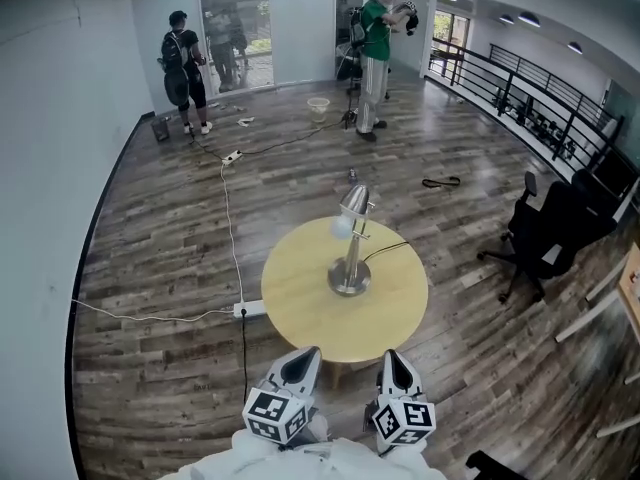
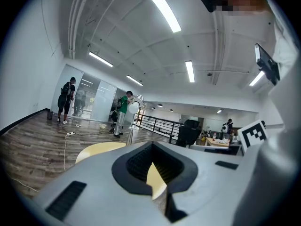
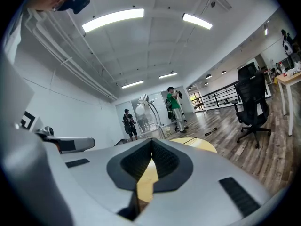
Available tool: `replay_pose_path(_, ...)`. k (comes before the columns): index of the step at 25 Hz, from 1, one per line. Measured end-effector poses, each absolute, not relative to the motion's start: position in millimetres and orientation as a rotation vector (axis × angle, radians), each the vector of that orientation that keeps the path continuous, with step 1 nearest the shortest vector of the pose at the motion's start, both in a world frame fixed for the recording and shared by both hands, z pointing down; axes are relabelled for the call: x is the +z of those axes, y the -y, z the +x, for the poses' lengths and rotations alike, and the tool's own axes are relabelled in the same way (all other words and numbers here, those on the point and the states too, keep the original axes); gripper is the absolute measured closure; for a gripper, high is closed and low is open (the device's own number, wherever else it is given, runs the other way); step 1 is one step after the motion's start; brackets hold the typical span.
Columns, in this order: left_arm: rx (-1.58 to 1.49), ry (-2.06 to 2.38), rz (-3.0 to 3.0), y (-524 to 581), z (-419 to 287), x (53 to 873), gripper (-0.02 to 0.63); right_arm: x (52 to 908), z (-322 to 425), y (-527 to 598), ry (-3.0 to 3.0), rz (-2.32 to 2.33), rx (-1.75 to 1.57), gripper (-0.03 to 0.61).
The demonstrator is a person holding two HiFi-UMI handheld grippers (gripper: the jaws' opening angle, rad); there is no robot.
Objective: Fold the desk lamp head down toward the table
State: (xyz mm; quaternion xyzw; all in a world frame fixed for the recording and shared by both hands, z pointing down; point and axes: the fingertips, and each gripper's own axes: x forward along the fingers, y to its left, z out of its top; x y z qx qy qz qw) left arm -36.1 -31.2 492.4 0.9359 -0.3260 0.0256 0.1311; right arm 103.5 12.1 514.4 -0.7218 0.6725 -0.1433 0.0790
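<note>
desk lamp (image 1: 351,243) stands upright near the centre of the round yellow desk (image 1: 295,303), with its base (image 1: 349,280) flat on the top and its head (image 1: 353,204) raised at the top of the stem. a cord (image 1: 385,252) leaves the base toward the right of the head view. the head is not yet folded, and the step in hand is judged to be the approach. left claw (image 1: 303,358) and right claw (image 1: 396,360) sit side by side at the near edge of the desk, well apart from the lamp and pointing toward it. each claw has its jaws pressed together with nothing between them. the next move calls for carrying one claw to the head, probably steadying the stem or base with the other, then pressing the head down toward the desk.
</note>
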Motion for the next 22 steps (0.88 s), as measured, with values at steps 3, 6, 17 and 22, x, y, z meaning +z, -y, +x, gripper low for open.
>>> replay_pose_path(3,0.08,0.946,2.725,63,-32,496,0.615,518,114,18,-1.994,-2.176,-0.422,0.568)
replay_pose_path(6,0.09,0.941,2.728,88,-28,500,0.615,520,119,40,-1.98,-2.186,-0.411,0.568)
replay_pose_path(17,0.155,0.885,2.678,156,8,524,0.615,540,149,107,-1.98,-2.23,-0.487,0.568)
replay_pose_path(22,0.166,0.95,2.637,193,28,528,0.615,544,174,149,-2.034,-2.208,-0.517,0.568)
